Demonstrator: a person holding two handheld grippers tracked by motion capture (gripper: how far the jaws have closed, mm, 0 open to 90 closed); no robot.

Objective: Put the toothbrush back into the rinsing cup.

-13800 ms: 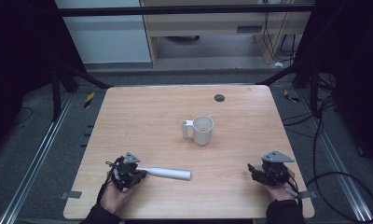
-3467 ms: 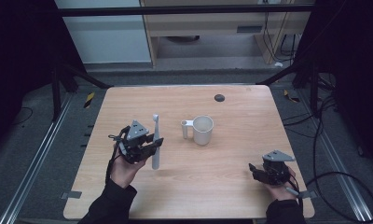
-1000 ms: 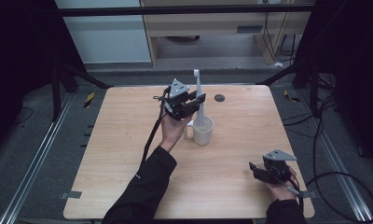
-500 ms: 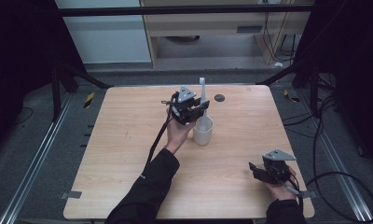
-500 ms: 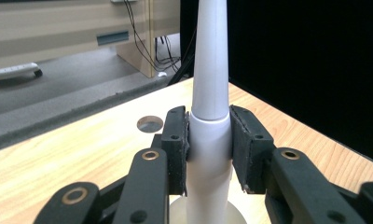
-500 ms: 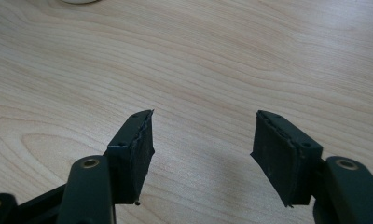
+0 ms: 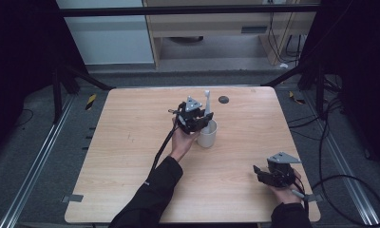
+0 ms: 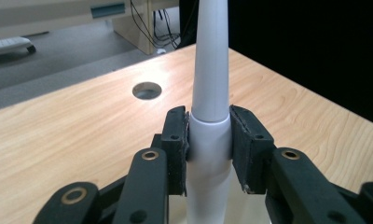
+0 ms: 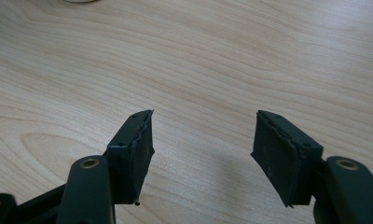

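The left gripper [image 7: 194,116] is clamping a white toothbrush-like wand [image 8: 210,84] at its thick lower body, jaws pressing both sides. The wand's long axis is standing upright, its lower end sitting directly over or inside the white mug [image 7: 207,137] near the desk [image 7: 131,142] centre; the contact itself is hidden. The right gripper [image 7: 273,173] is resting well apart at the near right corner, jaws spread and empty.

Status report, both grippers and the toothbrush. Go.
Left hand-held gripper shut on toothbrush, upright in mug. Right hand-held gripper open, nothing between its jaws, low over table. Nothing in the way.
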